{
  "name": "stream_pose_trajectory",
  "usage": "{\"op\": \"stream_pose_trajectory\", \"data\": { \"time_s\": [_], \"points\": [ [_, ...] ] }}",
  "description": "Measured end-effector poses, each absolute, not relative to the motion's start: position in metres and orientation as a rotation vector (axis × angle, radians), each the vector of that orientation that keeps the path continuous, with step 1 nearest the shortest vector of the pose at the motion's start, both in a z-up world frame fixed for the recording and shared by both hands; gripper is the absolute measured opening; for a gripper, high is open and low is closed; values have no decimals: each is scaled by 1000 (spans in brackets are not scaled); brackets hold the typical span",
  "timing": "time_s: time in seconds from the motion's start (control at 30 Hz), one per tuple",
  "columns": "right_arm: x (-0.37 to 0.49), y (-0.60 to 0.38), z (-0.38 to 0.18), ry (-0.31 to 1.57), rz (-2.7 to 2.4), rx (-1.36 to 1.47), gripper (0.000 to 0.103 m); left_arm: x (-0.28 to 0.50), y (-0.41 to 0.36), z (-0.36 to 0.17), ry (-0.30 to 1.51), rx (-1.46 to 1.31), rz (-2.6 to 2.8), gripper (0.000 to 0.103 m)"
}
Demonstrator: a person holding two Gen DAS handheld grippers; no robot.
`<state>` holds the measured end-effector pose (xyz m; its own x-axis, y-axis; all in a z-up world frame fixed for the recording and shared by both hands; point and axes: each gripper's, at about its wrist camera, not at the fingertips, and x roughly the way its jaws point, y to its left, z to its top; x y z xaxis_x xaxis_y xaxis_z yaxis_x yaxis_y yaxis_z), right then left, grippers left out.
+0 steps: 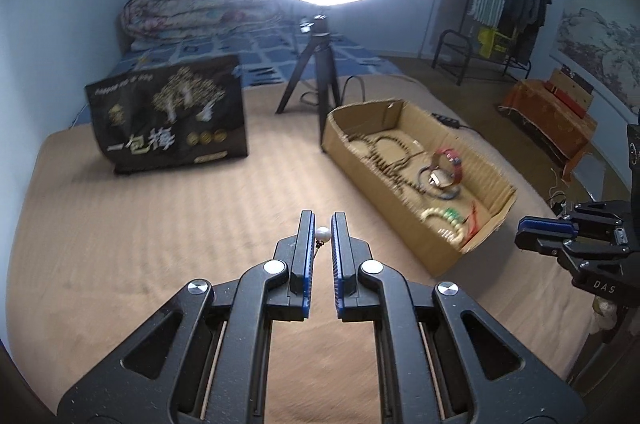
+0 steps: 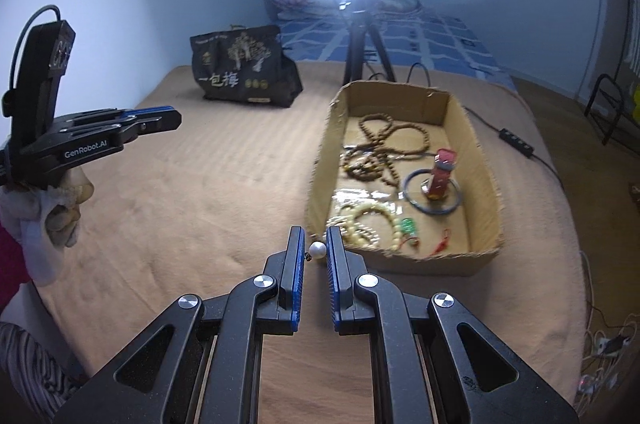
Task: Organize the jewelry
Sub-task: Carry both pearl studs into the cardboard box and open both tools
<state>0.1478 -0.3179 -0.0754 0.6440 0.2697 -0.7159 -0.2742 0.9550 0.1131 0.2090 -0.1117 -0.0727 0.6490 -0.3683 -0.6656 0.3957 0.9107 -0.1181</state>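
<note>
My left gripper (image 1: 323, 224) and right gripper (image 2: 313, 238), both level above the tan blanket (image 1: 160, 224), each pinch a round white pearl earring (image 1: 322, 234) near the cardboard box (image 2: 480, 256).

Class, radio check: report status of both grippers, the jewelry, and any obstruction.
Left gripper shut on pearl earring. Right gripper shut on second pearl earring. Cardboard box ahead, beads inside. Nothing in the way.

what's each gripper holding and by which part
Left gripper and right gripper each pinch a pearl earring by the pearl; the hook hangs below.
</note>
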Motion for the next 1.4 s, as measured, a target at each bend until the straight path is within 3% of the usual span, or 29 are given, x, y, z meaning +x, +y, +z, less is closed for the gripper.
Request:
{"op": "stream_pose_trajectory", "data": {
  "time_s": [0.7,1.4],
  "points": [
    [189,-368,-68,785,243,-6,9,269,-207,-51,710,62,-500,6],
    [221,-382,-89,822,252,17,9,313,-257,-80,748,83,-510,6]
  ]
}}
